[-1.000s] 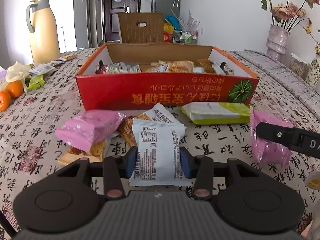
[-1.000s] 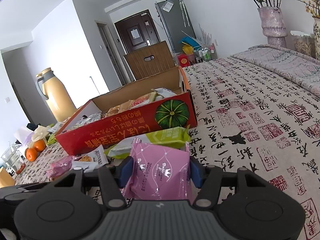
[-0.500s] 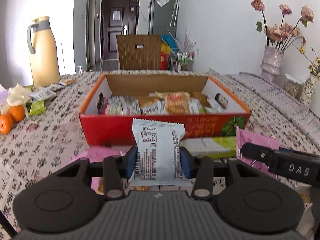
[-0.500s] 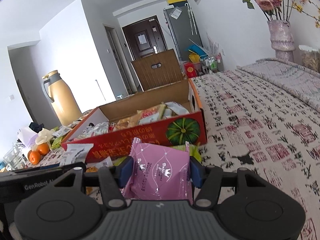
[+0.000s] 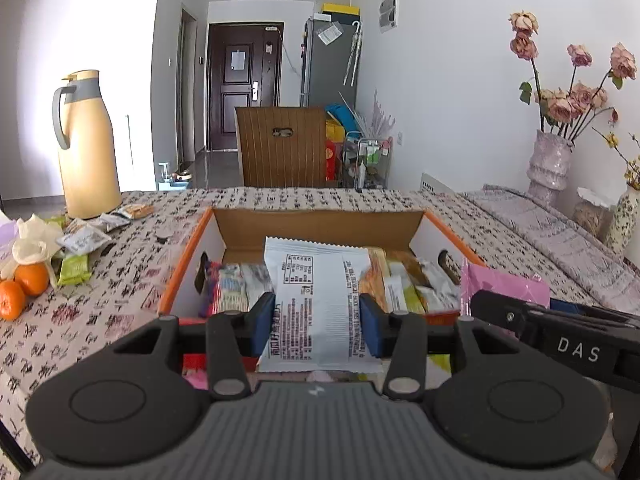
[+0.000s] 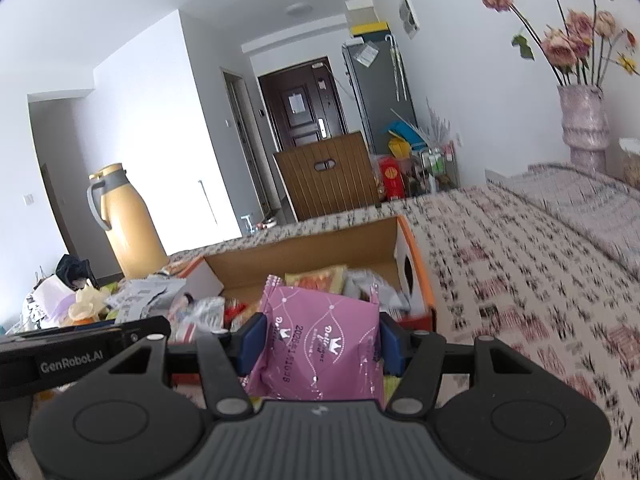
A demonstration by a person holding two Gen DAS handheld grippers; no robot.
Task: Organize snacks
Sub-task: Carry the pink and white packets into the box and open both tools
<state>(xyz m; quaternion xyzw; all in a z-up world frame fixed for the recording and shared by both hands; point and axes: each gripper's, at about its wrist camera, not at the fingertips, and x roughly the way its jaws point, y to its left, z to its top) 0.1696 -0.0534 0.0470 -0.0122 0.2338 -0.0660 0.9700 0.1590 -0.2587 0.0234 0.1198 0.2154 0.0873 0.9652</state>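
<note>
White packet (image 5: 316, 300) pinched in left gripper (image 5: 316, 330), raised at near edge of orange-rimmed box (image 5: 184, 264). Pink packet (image 6: 320, 344) clamped in right gripper (image 6: 320, 346), likewise at box front. Box already part-filled with snacks; both packets unreleased. More wrappers (image 5: 86, 236) loose beside thermos (image 5: 86, 144).

Patterned tablecloth (image 5: 132, 276) carries the snack box (image 5: 188, 256); thermos (image 5: 86, 144); oranges (image 5: 22, 286); vase (image 5: 548, 164).

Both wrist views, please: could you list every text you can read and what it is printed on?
"DAS": black right tongs.
"GenRobot.AI": black left tongs.
"2026.1.10.18", seen upside down: pink foil snack packet.
White snack packet: Chinese print and table, too small to read.
</note>
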